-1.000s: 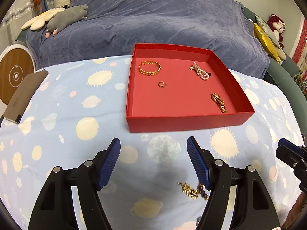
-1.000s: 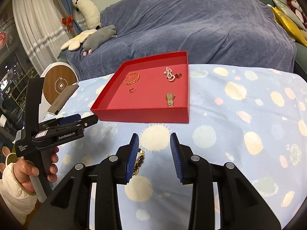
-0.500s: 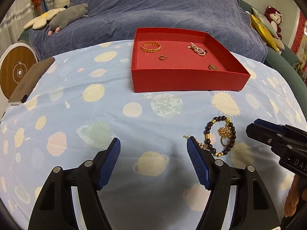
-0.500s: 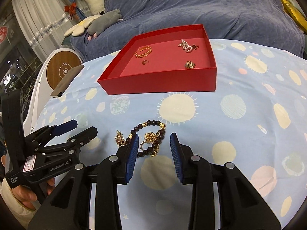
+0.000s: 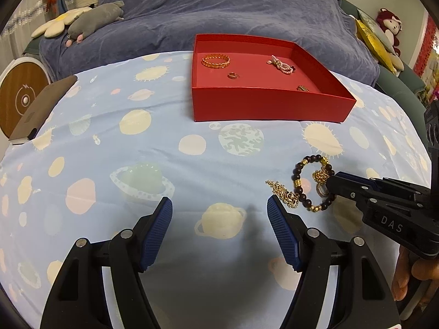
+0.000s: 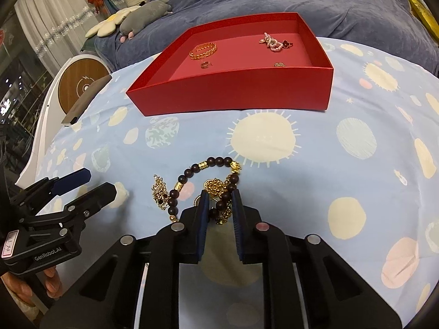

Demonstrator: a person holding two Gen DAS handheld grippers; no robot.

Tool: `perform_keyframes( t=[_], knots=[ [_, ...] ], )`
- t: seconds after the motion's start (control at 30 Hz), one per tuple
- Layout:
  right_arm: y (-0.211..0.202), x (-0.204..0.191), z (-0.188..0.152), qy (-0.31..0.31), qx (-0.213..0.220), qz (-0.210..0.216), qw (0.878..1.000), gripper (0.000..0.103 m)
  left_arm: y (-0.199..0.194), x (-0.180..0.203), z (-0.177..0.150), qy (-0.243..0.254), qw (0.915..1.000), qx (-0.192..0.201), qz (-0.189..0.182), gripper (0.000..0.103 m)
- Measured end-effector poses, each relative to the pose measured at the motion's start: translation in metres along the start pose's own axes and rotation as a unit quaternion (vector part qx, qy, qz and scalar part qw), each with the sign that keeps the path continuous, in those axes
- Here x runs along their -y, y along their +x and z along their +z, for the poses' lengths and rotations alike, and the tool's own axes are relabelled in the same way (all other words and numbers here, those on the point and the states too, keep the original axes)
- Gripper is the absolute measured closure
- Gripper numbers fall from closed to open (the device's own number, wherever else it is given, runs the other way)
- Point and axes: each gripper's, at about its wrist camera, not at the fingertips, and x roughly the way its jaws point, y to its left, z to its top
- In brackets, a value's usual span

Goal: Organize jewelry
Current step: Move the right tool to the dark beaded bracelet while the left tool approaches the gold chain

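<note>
A red box (image 5: pixel 269 108) (image 6: pixel 233 90) on the planet-print cloth holds a gold bangle (image 5: pixel 216 61), a small gold ring (image 5: pixel 233 75), a pink pearl piece (image 5: pixel 281 65) and a gold chain piece (image 5: pixel 302 88). A dark bead bracelet with gold charms (image 5: pixel 299 189) (image 6: pixel 189 176) lies on the cloth in front, with a gold chain (image 6: pixel 160 190) beside it. My right gripper (image 6: pixel 219 196) has its fingers narrowly around the bracelet's charm end, jaws close together. My left gripper (image 5: pixel 219 211) is wide open and empty, left of the bracelet.
A brown phone-like slab (image 5: pixel 41 107) lies at the cloth's left edge by a round wooden device (image 5: pixel 19 96). A blue-covered sofa (image 5: pixel 219 11) with plush toys (image 5: pixel 93 19) stands behind the table.
Both grippers pulled back and lowered from near the box toward the bracelet. The right gripper's fingers narrowed and now straddle the bracelet's charm end. The left stays open.
</note>
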Motion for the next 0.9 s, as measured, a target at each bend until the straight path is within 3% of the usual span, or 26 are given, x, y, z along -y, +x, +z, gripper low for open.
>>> perform_keyframes(
  t=[0.33,0.47,0.63,0.73,0.9],
  knots=[
    [-0.048,0.009,0.013,0.007,0.059,0.009,0.998,0.103,0.005,0.009,-0.001,0.003,1.0000,-0.006,-0.007,0.034],
    [-0.050,0.019,0.012,0.014,0.041,0.018,0.999,0.103,0.008,0.013,0.000,0.005,0.9999,-0.009,-0.010,0.034],
    [-0.029,0.011,0.003,0.007,0.008,0.013,1.000,0.097,0.009,0.018,0.000,0.006,0.9998,-0.011,-0.014,0.034],
    [-0.018,0.005,0.002,-0.001,0.002,0.001,1.000,0.082,0.007,0.020,0.000,0.010,0.9998,-0.008,-0.017,0.034],
    [-0.003,0.005,0.004,-0.004,-0.003,-0.012,1.000,0.081,0.006,0.018,-0.001,0.007,0.9998,-0.010,-0.018,0.034]
  ],
)
